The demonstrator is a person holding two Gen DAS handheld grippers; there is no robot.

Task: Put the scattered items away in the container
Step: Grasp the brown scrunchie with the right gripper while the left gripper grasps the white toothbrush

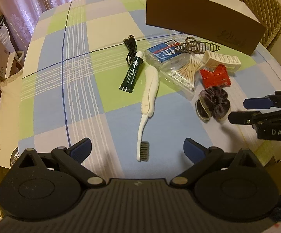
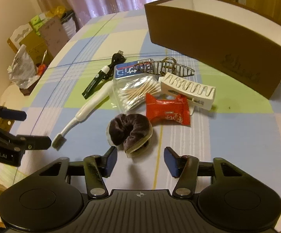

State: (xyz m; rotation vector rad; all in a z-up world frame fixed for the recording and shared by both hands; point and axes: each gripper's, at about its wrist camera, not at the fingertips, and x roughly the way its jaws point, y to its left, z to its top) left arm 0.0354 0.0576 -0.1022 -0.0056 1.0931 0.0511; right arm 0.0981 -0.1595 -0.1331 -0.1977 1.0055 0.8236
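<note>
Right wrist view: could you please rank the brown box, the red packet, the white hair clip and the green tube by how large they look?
Largest to smallest as they look:
1. brown box
2. white hair clip and red packet, too alike to separate; the packet lies nearer the camera
3. green tube

1. One box (image 2: 208,36), brown outside, white inside.
2. Two claws: left (image 1: 137,150) and right (image 2: 140,160).
3. Three hair clips: one dark wire clip (image 2: 165,68), one white clip (image 2: 191,89), one velvet-flower clip (image 2: 129,131).
4. One brush (image 1: 148,101), white.
5. One tube (image 1: 133,71), dark green with a white cap.
6. One cable (image 1: 130,47), black and coiled.
7. One swab case (image 2: 134,89), clear; the swabs inside are too many to count.
8. One red packet (image 2: 168,110).
</note>
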